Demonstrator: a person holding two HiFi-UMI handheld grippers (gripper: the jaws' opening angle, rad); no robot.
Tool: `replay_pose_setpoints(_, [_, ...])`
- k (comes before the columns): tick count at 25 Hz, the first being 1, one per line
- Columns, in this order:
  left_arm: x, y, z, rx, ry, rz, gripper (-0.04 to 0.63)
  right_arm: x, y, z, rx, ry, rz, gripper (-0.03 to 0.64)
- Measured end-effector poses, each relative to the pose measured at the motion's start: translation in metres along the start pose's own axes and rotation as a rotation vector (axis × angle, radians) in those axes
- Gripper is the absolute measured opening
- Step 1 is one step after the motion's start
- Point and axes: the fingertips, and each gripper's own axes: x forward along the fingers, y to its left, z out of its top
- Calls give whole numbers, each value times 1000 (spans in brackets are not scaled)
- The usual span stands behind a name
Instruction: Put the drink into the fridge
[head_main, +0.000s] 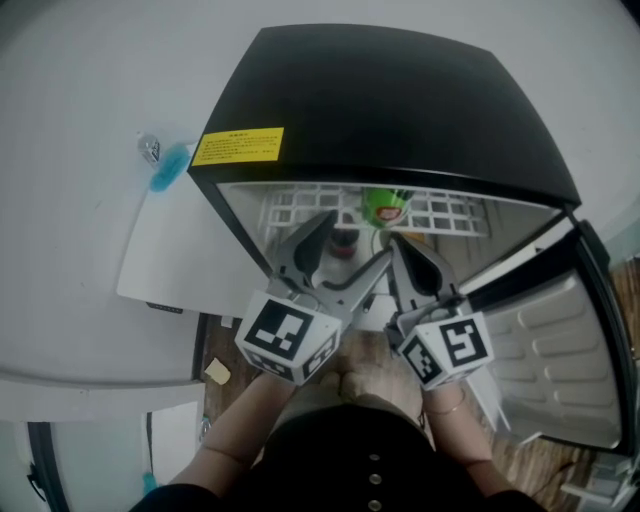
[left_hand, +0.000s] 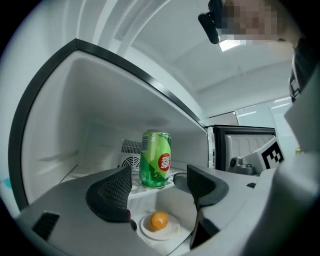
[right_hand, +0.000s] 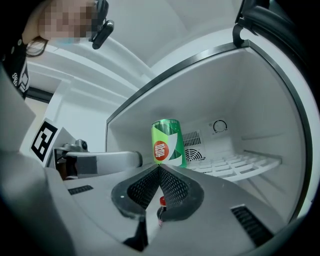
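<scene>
I see the drink, a smooth green can (left_hand: 155, 159) with a round red logo, standing upright on the white wire shelf (right_hand: 240, 165) inside the glossy black fridge (head_main: 400, 100). Its long axis is vertical and the logo faces the opening. My left gripper (left_hand: 160, 176) points into the cabinet with its dimpled black pads (left_hand: 112, 192) spread wide; the can stands beyond them, untouched. My right gripper (right_hand: 159, 170), just beside it, has its textured pads pressed together tip to tip on nothing. Below the shelf, a small round orange object (left_hand: 159, 220) lies on a white plate (left_hand: 172, 231).
</scene>
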Motion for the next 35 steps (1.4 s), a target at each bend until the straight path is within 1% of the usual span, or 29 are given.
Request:
replay_pose_setpoints(2, [-5, 1, -5, -15, -3, 9, 333, 0, 0, 1, -4, -3, -4, 9])
replay_pose_setpoints(5, [-14, 3, -11, -29, -7, 29, 200, 1, 0, 4, -14, -10, -6, 9])
replay_pose_setpoints(10, [-22, 3, -21, -41, 3, 31, 145, 3, -2, 1, -25, -2, -18, 9])
replay_pose_setpoints(11, [-23, 3, -21, -41, 4, 34, 120, 3, -2, 1, -25, -3, -21, 9])
replay_pose_setpoints(13, [-24, 4, -22, -40, 7, 37, 45, 3, -2, 2, -23, -9, -27, 9])
replay_pose_setpoints(14, [-24, 4, -23, -42, 9, 34, 18, 3, -3, 3, -23, -14, -30, 9])
replay_pose_setpoints(15, [-24, 3, -24, -45, 12, 30, 8, 3, -3, 5, -23, -18, -32, 9])
replay_pose_setpoints(19, [-23, 4, -26, -66, 10, 19, 6, 6, 0, 10, -28, -33, -29, 9])
replay_pose_setpoints(24, [-20, 3, -23, -61, -3, 6, 6, 11, 3, 14, -31, -43, -19, 9])
replay_pose_setpoints(29, [-16, 2, -19, -80, -11, -10, 6, 16, 3, 13, -35, -35, -19, 9])
replay_pose_setpoints(35, [-10, 6, -17, -83, -17, -11, 6, 24, -1, 13, -38, -18, -29, 9])
